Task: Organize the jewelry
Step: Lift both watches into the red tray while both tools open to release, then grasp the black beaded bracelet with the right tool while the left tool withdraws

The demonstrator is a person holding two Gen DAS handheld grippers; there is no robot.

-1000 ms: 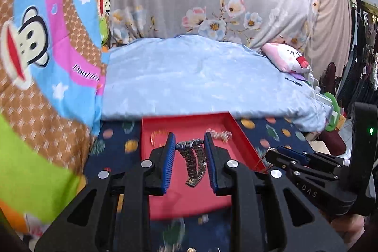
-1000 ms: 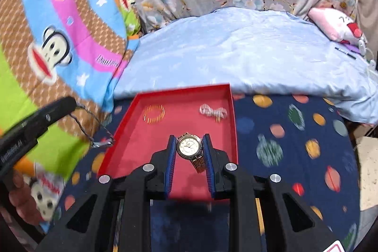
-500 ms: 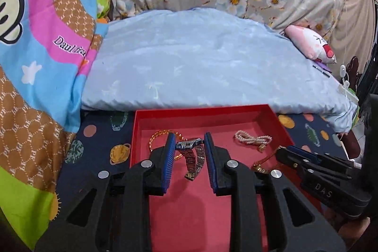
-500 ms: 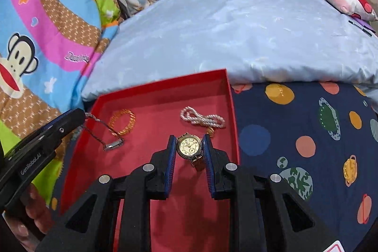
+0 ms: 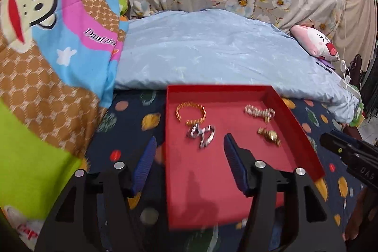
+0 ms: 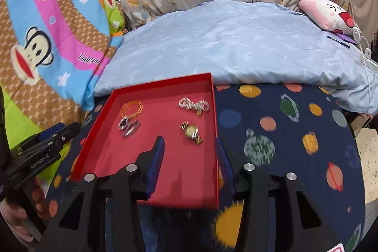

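A red tray point(image 5: 295, 124) point(image 6: 94, 134) lies on a dark planet-print sheet. In it lie a gold bangle point(image 5: 191, 112) point(image 6: 131, 108), a silver watch point(image 5: 201, 132) point(image 6: 128, 126), a pearl bracelet point(image 5: 259, 110) point(image 6: 194, 106) and a gold watch point(image 5: 269, 135) point(image 6: 191, 132). My left gripper point(image 5: 189, 162) is open and empty, just short of the silver watch. My right gripper point(image 6: 190, 160) is open and empty, just short of the gold watch. Each gripper also shows at the edge of the other's view, the right one point(image 5: 349, 155) and the left one point(image 6: 40, 145).
A pale blue pillow point(image 5: 224, 51) lies right behind the tray. A monkey-print blanket point(image 5: 47, 51) is heaped at the left. A pink plush toy point(image 6: 328, 13) lies at the back right. The planet-print sheet point(image 6: 295, 134) spreads to the right of the tray.
Both grippers have opened and pulled back. The silver watch has dropped from the left one and the gold watch from the right one; both now lie in the tray.
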